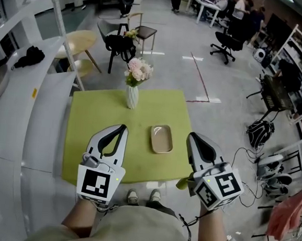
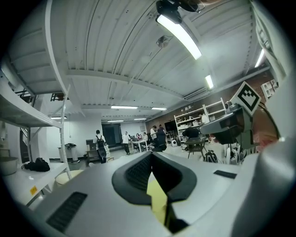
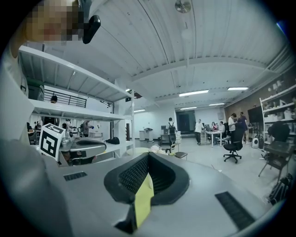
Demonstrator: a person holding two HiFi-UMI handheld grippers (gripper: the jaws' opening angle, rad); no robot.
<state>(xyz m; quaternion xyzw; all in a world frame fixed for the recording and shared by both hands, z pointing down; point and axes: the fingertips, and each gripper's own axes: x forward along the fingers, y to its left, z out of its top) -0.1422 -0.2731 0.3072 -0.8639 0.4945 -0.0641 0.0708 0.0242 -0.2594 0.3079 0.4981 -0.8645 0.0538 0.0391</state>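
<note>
While both grippers hang over the near half of the green table (image 1: 84, 138), the shallow tan dish (image 1: 161, 139) lies flat between them, apart from each and a little nearer the right one.

- Left gripper (image 1: 122, 127): fingertips pressed together, nothing between them. Its own view shows only green tabletop through the loop behind the tips.
- Right gripper (image 1: 190, 136): same state, tips meeting, empty.
- Far of the dish: white ribbed vase (image 1: 132, 97), upright, with pink flowers (image 1: 138, 70).

Handling, judged:
- The dish looks rigid, light and smooth-glazed, so probably slippery and chippable.
- Its low walls leave little to pinch. The best hold is across one long rim, one finger inside and one outside.
- The vase looks top-heavy and should be gripped mid-body.
</note>
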